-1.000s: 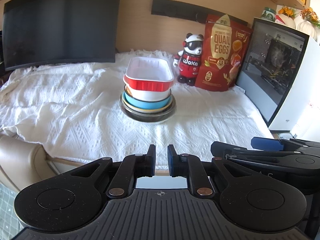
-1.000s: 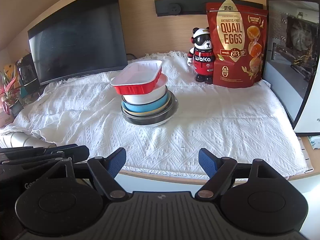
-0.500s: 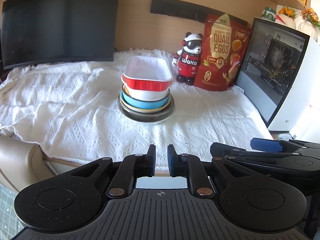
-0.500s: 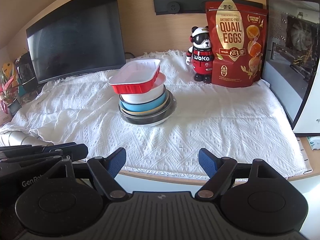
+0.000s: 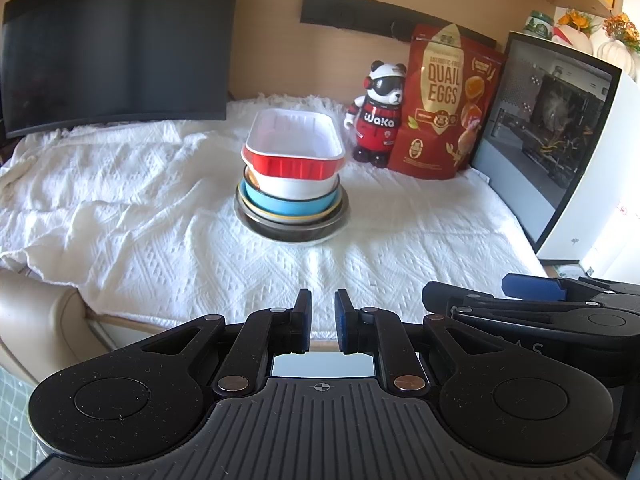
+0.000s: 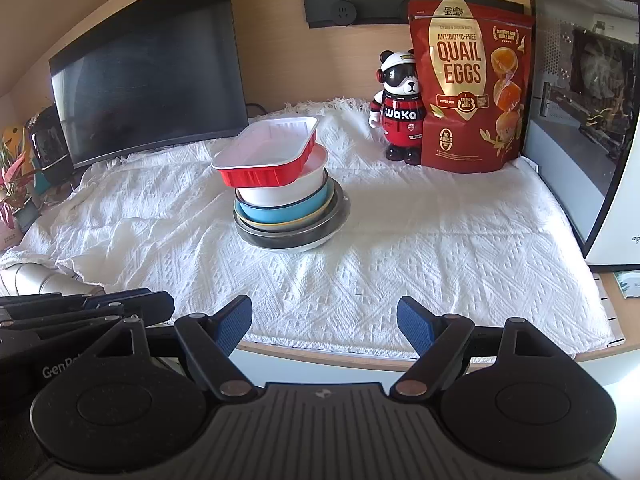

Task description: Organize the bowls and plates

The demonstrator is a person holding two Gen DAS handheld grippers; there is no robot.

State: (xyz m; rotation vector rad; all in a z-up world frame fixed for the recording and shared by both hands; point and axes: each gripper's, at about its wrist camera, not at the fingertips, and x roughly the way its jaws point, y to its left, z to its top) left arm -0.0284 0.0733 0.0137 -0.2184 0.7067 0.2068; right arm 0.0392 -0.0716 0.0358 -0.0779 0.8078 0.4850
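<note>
A stack of dishes stands mid-table on the white cloth: a red rectangular tray with a white inside on top, tilted, over a white bowl, a blue bowl and a dark metal plate at the bottom. Both grippers hang back at the table's front edge, well short of the stack. My left gripper is shut with nothing between its blue pads. My right gripper is open and empty.
A dark monitor stands at the back left. A panda figure, a red quail-egg bag and a computer case line the back right. A plant sits far left.
</note>
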